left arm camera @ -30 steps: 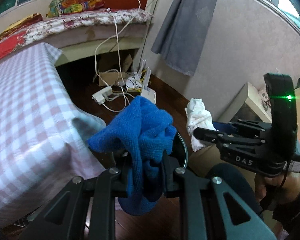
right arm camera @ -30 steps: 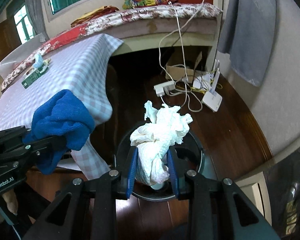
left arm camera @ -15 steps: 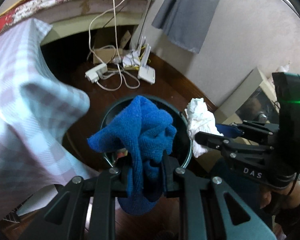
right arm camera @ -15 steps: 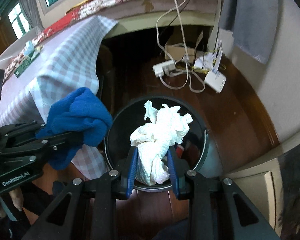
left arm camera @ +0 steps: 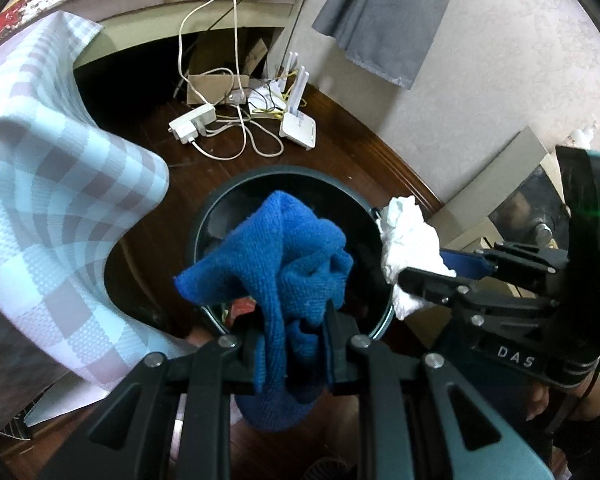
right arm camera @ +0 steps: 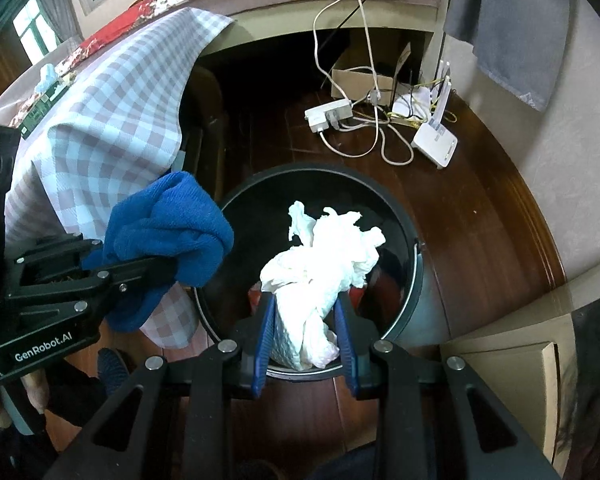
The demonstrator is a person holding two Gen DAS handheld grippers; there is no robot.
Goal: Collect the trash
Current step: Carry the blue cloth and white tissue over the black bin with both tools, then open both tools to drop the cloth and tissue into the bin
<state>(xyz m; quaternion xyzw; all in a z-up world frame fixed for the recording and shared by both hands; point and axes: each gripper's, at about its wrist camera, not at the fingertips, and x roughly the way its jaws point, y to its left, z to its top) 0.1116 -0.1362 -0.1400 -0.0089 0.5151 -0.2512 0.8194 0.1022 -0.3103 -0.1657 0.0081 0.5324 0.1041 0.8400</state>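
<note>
The checked tablecloth [right arm camera: 112, 128] hung off its table edge just left of the round black trash bin [right arm camera: 414, 280], one corner draping down beside the bin's rim. The bin stood on the dark wooden floor [right arm camera: 480, 208], open at the top, with some red scraps dimly visible inside. Beyond the bin, toward the wall, lay a white router [right arm camera: 436, 140], a white power strip [right arm camera: 328, 114] and a tangle of cables in front of a cardboard box [right arm camera: 360, 80].

The left gripper [left arm camera: 292, 344] was held above the near-left part of the bin, its jaws clamped on a crumpled blue cloth [left arm camera: 284, 248]; the cloth was pinched at its lower folds between the two fingers, bulging up and forward over the bin's opening and hanging down below them.

The right gripper [right arm camera: 304, 340] hovered over the near side of the bin, jaws closed on a wad of white paper towel [right arm camera: 324, 256]; the wad was squeezed at its lower half between the blue pads, its loose top spreading above the bin's mouth
</note>
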